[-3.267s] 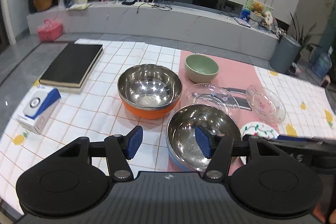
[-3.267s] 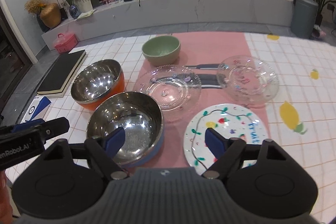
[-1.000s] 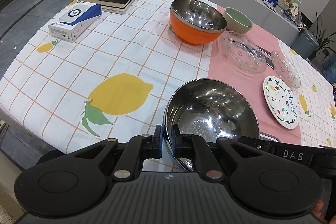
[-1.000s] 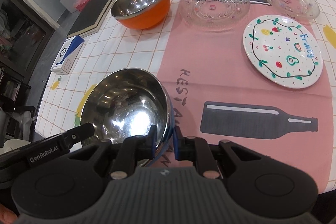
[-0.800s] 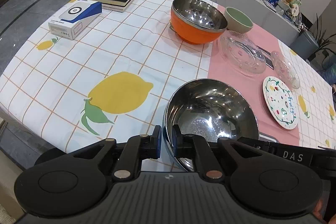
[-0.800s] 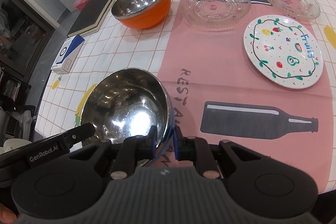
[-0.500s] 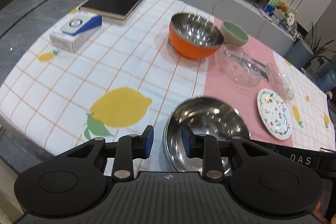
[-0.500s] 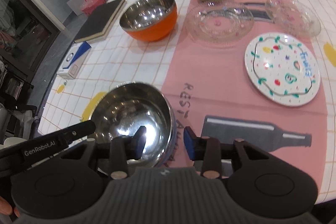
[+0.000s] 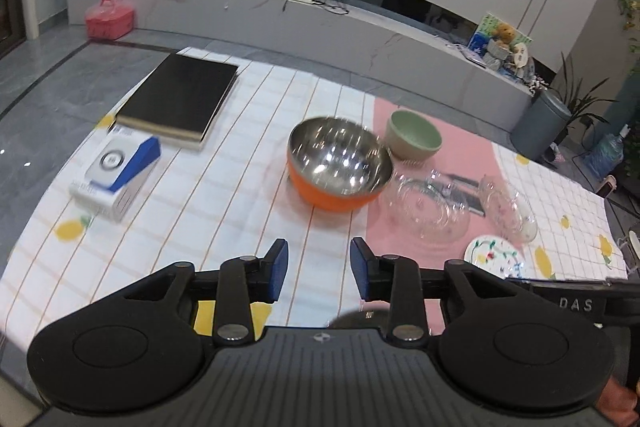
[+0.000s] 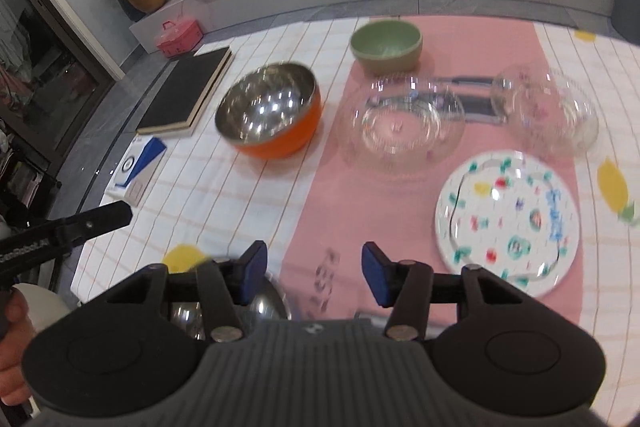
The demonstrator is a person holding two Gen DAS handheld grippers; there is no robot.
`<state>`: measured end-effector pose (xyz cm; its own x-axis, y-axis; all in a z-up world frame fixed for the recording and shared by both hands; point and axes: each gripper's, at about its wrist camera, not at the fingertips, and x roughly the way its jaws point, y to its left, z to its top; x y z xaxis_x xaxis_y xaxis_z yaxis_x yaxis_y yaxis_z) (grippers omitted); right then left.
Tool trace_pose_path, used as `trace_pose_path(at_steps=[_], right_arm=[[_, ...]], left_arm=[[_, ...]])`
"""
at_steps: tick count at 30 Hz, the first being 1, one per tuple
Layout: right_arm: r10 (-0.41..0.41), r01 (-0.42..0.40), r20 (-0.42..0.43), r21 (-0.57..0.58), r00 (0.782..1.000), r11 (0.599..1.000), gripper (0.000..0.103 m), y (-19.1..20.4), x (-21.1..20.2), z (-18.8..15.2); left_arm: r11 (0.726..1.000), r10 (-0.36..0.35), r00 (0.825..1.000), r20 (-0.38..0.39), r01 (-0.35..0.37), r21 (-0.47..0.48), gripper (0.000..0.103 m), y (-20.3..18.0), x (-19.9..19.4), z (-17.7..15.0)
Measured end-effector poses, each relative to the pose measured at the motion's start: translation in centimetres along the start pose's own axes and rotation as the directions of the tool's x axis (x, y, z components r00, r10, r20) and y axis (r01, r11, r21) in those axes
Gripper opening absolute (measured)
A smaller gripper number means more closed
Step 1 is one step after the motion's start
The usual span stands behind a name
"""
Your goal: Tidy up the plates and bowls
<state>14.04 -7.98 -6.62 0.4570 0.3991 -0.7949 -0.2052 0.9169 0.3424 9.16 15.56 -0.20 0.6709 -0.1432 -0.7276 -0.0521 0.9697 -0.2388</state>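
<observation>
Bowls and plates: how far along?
Done: steel bowl set down at the near edge. In hand: nothing; left tool and right tool are opening, empty. Left: orange bowl, green bowl, two glass dishes and painted plate lie apart, unstacked.

Orange bowl [image 10: 268, 115] glossy steel inside; two plates [image 10: 400, 119] clear glass; green bowl [image 10: 386, 45] matt.

We see open checked tablecloth [image 9: 240, 211] ahead of both grippers. Beyond it the orange-sided steel bowl [image 9: 339, 163], the clear glass plate [image 10: 401, 121] and the painted white plate [image 10: 507, 222] block the way.
</observation>
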Motion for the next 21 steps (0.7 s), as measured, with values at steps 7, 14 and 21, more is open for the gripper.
trace_pose_path(at_steps=[7, 14, 21], right_arm=[[0.006, -0.007, -0.023, -0.035, 1.0, 0.999, 0.06, 0.3, 3.0, 5.0], [0.023, -0.025, -0.069, -0.021, 0.997, 0.999, 0.058, 1.0, 8.0, 8.8], [0.023, -0.017, -0.108, 0.051, 0.994, 0.999, 0.048, 0.2, 12.3, 11.8]], left_arm=[[0.999, 0.002, 1.0, -0.011, -0.002, 0.043, 0.05, 0.3, 3.3, 3.4], [0.999, -0.02, 0.998, -0.062, 0.017, -0.045, 0.051, 2.3, 8.7, 5.9], [0.99, -0.035, 0.992, -0.123, 0.017, -0.14, 0.051, 3.4, 13.5, 7.1]])
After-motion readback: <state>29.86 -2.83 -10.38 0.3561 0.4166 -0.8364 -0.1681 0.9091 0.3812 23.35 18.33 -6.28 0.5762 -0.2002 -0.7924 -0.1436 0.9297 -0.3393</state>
